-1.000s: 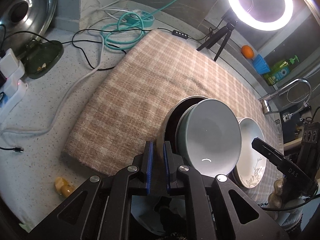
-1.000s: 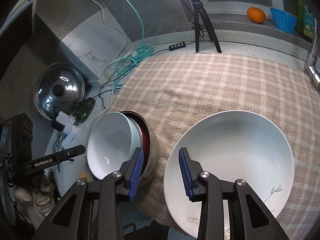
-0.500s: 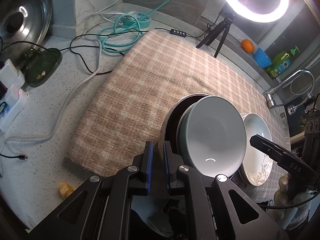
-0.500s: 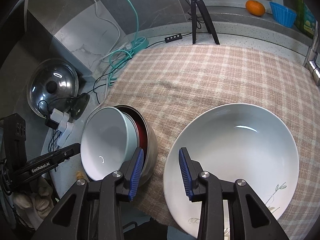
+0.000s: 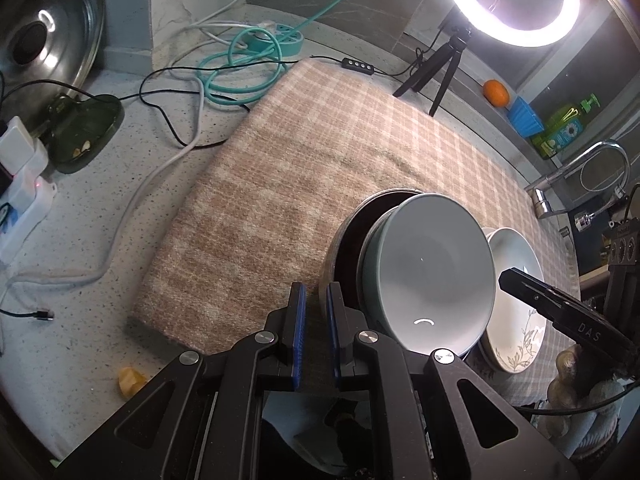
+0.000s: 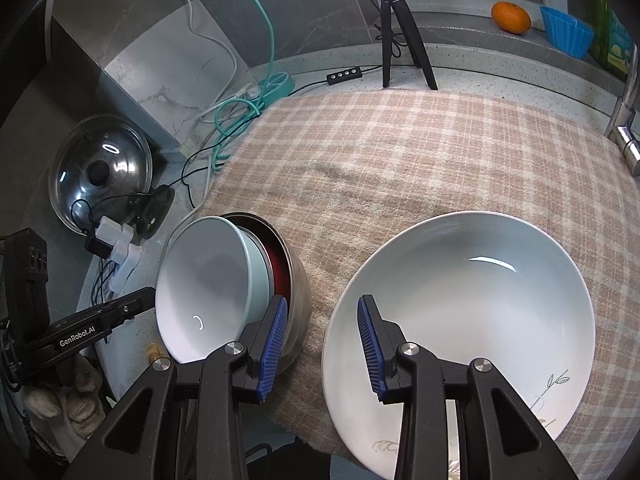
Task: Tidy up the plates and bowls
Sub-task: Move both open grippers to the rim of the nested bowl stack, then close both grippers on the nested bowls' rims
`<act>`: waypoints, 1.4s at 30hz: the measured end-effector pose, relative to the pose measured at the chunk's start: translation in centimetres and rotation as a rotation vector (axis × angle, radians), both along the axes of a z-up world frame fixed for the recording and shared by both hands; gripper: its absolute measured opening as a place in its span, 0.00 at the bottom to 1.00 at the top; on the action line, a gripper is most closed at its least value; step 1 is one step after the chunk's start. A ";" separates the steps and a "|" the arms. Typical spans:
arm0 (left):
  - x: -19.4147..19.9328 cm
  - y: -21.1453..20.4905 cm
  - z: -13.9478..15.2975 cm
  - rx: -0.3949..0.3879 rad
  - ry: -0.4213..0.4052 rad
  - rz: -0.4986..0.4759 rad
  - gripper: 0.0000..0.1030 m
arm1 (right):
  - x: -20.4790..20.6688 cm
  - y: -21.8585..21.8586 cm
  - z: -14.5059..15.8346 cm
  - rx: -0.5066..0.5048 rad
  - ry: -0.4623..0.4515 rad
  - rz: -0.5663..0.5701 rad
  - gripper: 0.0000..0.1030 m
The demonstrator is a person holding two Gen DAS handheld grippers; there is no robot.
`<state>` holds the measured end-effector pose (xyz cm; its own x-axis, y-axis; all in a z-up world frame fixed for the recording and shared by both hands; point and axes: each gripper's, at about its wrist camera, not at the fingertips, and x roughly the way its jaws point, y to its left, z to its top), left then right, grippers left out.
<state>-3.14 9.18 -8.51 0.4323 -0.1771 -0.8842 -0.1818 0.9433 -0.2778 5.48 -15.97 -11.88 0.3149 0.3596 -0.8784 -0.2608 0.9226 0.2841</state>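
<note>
With little changed, your left gripper (image 5: 316, 334) keeps pinching the steel bowl (image 5: 332, 264).
Beside that bowl, your right gripper (image 6: 322, 344) jaws gape above the plate (image 6: 500, 300).

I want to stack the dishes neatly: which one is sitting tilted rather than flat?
The pale green bowl, leaning askew inside the steel bowl. The white plate lies flat on the checked cloth.
</note>
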 end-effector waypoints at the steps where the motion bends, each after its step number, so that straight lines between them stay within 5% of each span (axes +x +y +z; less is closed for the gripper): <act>1: 0.0 0.0 0.0 0.001 0.000 -0.002 0.09 | 0.0 0.1 -0.1 -0.002 0.001 0.002 0.32; 18: 0.5 -0.5 -0.3 0.006 0.012 -0.025 0.09 | 0.5 0.1 -0.2 0.011 0.007 0.005 0.31; 42: 1.2 -1.0 -1.3 -0.006 0.035 -0.051 0.07 | 1.2 2.2 -2.5 0.015 0.084 0.066 0.10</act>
<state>-1.98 8.21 -9.77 0.3915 -0.2034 -0.8974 -0.1432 0.9499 -0.2778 6.70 -13.80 -14.40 0.2153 0.3902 -0.8952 -0.2955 0.8997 0.3211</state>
